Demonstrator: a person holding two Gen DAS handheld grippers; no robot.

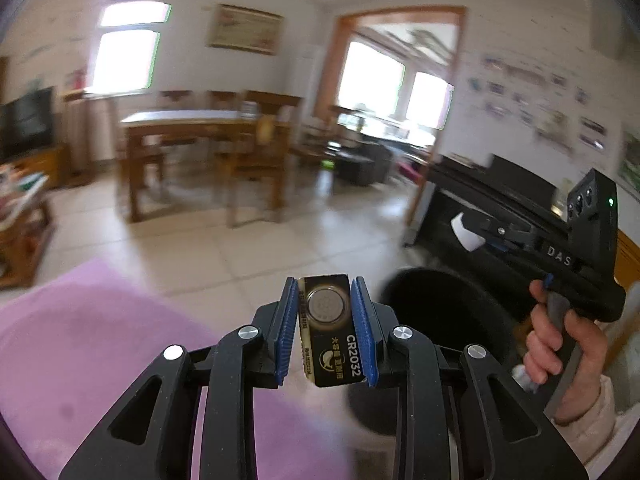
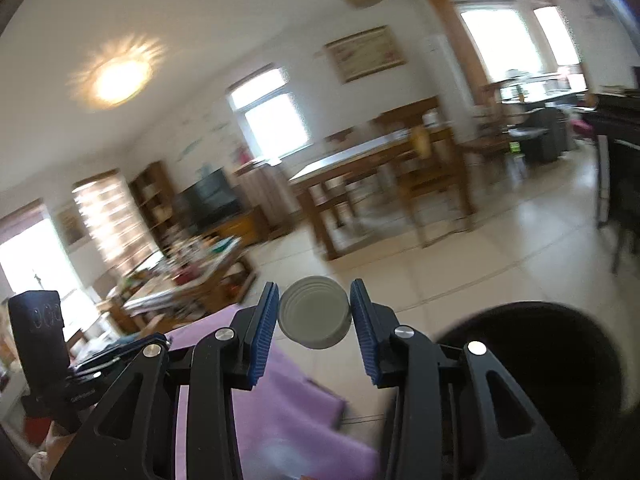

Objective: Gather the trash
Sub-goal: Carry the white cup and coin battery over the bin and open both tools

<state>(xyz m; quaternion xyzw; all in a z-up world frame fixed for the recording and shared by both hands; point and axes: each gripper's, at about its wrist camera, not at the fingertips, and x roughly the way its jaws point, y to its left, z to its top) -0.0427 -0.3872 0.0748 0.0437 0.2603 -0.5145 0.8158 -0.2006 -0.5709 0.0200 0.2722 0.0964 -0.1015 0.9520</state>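
My left gripper (image 1: 325,292) is shut on a black and gold CR2032 coin-battery pack (image 1: 328,328), held in the air above the pink mat (image 1: 100,352). My right gripper (image 2: 314,300) is shut on a white round lid (image 2: 315,312), also held up. A black round bin (image 1: 444,320) stands on the floor just right of the left gripper; in the right wrist view the bin (image 2: 548,364) is at lower right. The right gripper (image 1: 476,232) shows in the left wrist view above the bin, held by a hand (image 1: 560,344), with the white lid (image 1: 466,234) in its jaws.
A purple mat (image 2: 288,392) covers the near surface. A wooden dining table with chairs (image 1: 200,148) stands mid-room on the tiled floor (image 1: 248,248). A black piano (image 1: 500,200) is at right. A cluttered low table (image 2: 188,280) and TV (image 2: 210,196) are at left.
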